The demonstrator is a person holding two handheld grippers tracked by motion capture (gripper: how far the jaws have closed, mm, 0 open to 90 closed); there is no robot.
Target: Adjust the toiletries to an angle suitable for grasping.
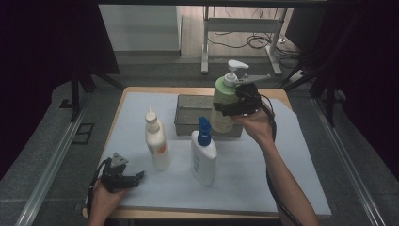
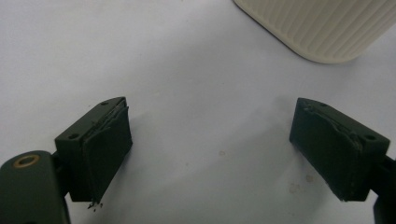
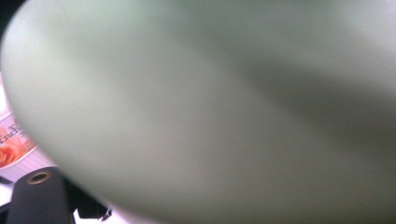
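Green pump bottle (image 1: 222, 101), right gripper (image 1: 234, 109) clamping it

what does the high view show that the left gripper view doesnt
The high view alone takes in the right gripper clamped on the green pump bottle, held up by the grey basket, and the blue-capped bottle. The left gripper view alone gives its own pads close up, standing wide apart over bare mat with nothing between. Both share the white mat and the cream ribbed bottle.
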